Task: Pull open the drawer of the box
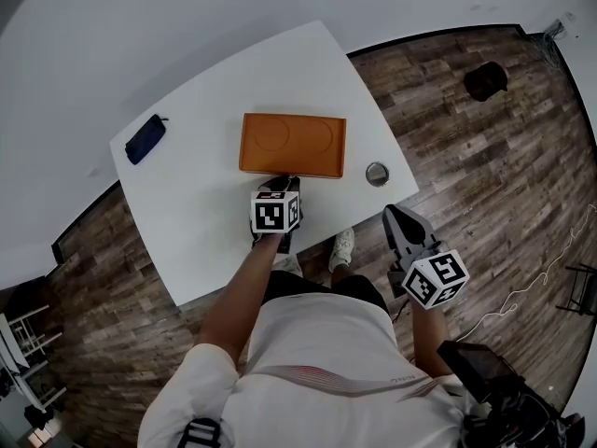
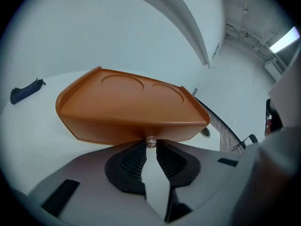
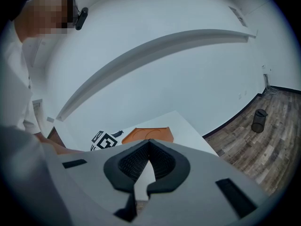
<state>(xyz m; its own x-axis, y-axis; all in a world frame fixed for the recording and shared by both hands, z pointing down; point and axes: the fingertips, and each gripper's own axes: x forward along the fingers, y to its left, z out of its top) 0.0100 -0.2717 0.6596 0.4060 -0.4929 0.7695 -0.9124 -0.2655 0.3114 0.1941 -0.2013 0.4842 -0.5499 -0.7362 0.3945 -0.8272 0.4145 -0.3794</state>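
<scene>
Orange box (image 1: 292, 144) lies crosswise on the table (image 1: 187, 222), drawer knob (image 2: 150, 140) on its near face apparently pinched by the left gripper (image 2: 151, 144), so the pull runs straight back toward the body; right gripper (image 3: 149, 144) closed, empty, well off.

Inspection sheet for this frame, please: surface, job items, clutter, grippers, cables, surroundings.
Surface: white square table.
Job's things: flat orange plastic box, small metal drawer knob on its front; drawer looks shut.
Clutter: dark blue fabric pouch; small round metal object.
Grippers: left gripper shut on the knob; right gripper shut, empty, beside the table.
Cables: thin pale cable on floor.
Surroundings: dark wood-plank floor, black bin, white walls.
</scene>
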